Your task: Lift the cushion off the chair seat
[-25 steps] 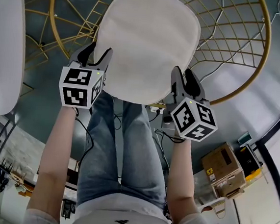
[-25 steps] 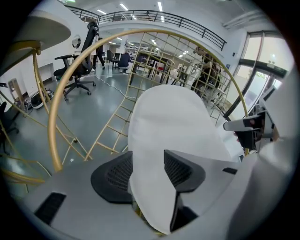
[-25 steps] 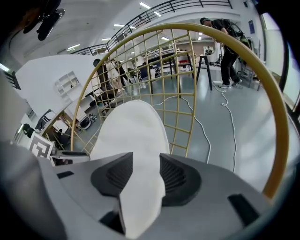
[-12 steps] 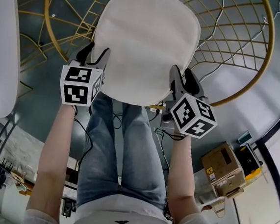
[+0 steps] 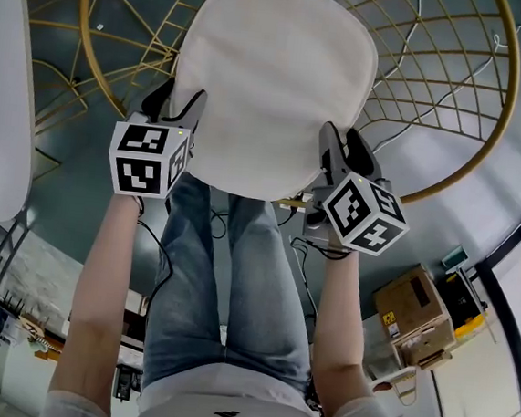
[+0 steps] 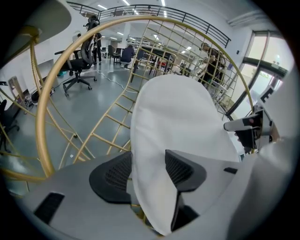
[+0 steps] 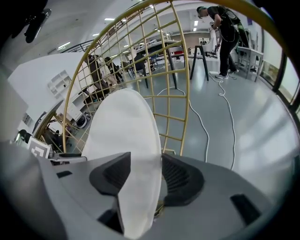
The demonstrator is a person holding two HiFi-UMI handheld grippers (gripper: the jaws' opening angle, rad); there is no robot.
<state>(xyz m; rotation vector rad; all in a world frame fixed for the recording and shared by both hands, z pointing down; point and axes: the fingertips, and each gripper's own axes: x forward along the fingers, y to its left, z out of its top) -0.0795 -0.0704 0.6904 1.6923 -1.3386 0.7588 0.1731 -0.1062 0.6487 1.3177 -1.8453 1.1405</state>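
A white oval cushion (image 5: 272,85) lies over the gold wire chair (image 5: 468,150). My left gripper (image 5: 181,102) is at the cushion's near left edge and my right gripper (image 5: 342,147) is at its near right edge. In the left gripper view the cushion (image 6: 178,122) runs between the jaws of the left gripper (image 6: 147,171), with a thin gap beside the left pad. In the right gripper view the cushion (image 7: 122,136) fills the space between the jaws of the right gripper (image 7: 145,176). Both pairs of jaws have just been opening and stand wide, straddling the cushion's edge.
Another white cushion (image 5: 6,87) is at the far left. The person's legs (image 5: 227,273) are below the chair's near rim. A cardboard box (image 5: 419,319) stands on the floor at lower right. A white cable (image 7: 225,108) trails over the grey floor, and people stand in the background.
Both grippers keep their places at the cushion's near edge; the right one has dipped slightly. The cushion has not visibly moved.
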